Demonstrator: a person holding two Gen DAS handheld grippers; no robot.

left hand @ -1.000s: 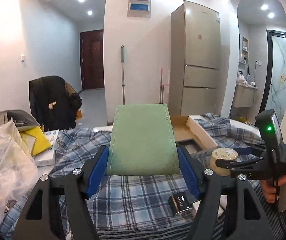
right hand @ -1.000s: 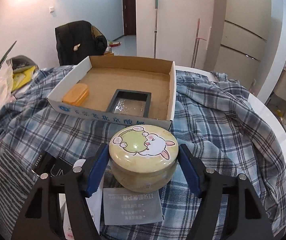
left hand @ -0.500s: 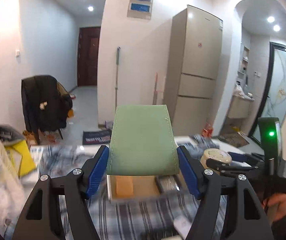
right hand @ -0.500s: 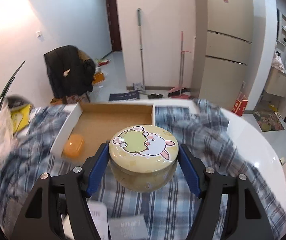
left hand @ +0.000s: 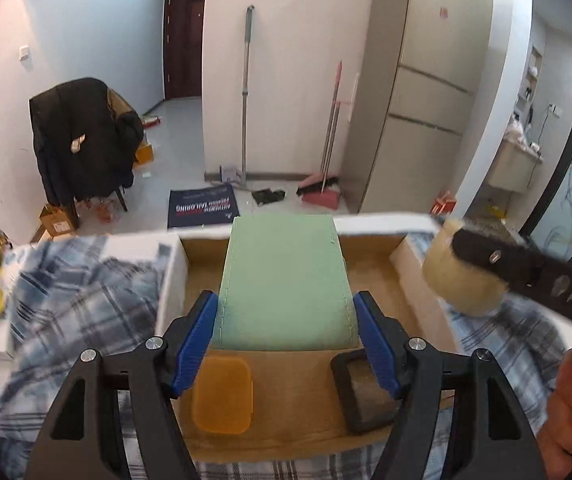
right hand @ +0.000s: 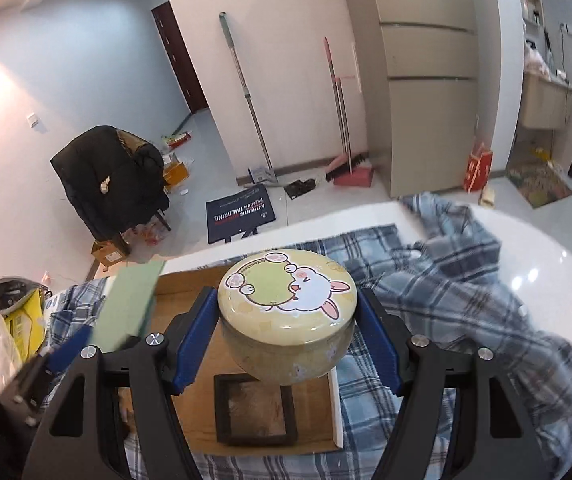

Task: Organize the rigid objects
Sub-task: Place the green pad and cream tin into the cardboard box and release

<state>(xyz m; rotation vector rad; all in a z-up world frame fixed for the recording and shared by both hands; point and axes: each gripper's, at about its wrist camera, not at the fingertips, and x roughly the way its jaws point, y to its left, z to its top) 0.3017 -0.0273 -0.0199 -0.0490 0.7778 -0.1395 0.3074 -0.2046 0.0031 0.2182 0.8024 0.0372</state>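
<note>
- two grippers hang over an open cardboard box [left hand: 370, 256] on a table under a blue plaid cloth [left hand: 85, 296].
- left gripper [left hand: 286, 344] has its blue pads [left hand: 195, 340] clamped on the sides of a flat green case [left hand: 283, 284], held above the box floor.
- right gripper [right hand: 286, 340] squeezes a round yellow tin [right hand: 288, 320] with a rabbit on its lid, above the box's right part.
- inside the box lie an orange lidded container [left hand: 221, 396] at the left and a black square frame [right hand: 255, 414] at the right.
- a hand [left hand: 566, 412] holds the right gripper's handle at the left view's edge.
</note>
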